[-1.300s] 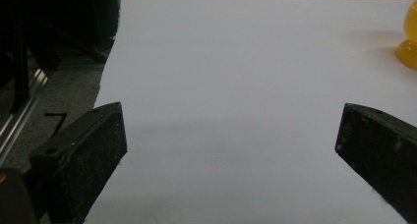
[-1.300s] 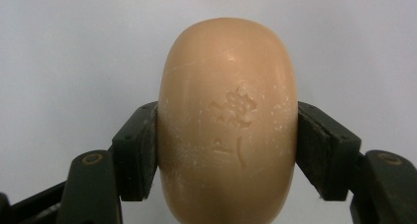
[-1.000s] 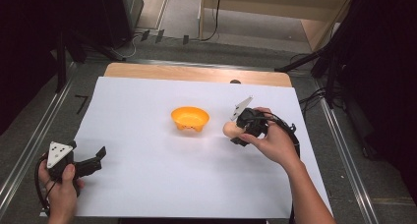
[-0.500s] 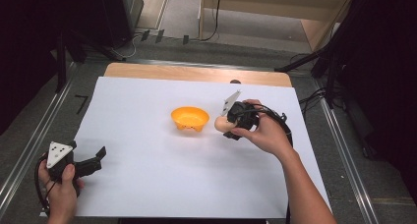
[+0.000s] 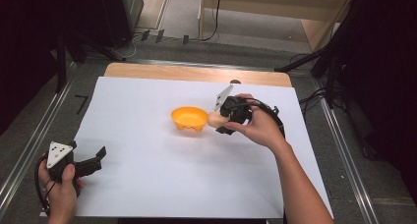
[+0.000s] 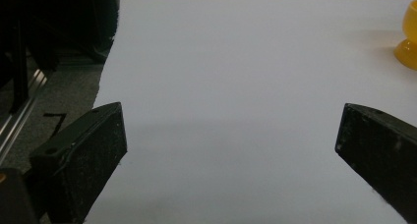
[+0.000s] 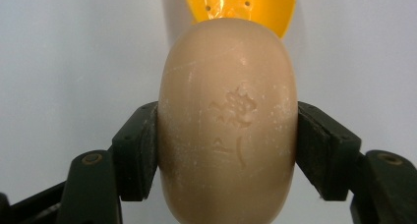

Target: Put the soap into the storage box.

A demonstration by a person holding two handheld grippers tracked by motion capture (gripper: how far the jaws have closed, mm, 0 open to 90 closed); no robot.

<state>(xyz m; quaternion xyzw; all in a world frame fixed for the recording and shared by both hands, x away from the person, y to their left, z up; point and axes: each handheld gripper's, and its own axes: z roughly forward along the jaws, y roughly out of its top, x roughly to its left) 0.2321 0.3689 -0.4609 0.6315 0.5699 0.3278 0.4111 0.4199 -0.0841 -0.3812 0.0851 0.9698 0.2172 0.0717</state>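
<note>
Your right hand-held gripper (image 5: 220,122) is clamped on a beige oval bar of soap (image 5: 215,119); in the right gripper view both pads press the soap's (image 7: 227,121) flanks, a stamped flower mark facing the camera. You hold the soap off the tabletop (image 5: 147,184), just right of the orange dish (image 5: 189,118), near its rim; whether they touch cannot be told. In the right gripper view, the dish (image 7: 241,5) lies directly beyond the soap, with small raised studs visible on its inner floor.

The dish stands upright on the white sheet (image 5: 147,101) covering the tabletop, about mid-width and slightly toward the far side.

Your left hand-held gripper (image 5: 96,157) sits at the near left corner of the sheet, well apart from the dish. Its jaws stand wide open with nothing between them; in the left gripper view only bare white sheet (image 6: 231,86) shows between them, and the dish's edge (image 6: 409,37) appears at far right.
</note>
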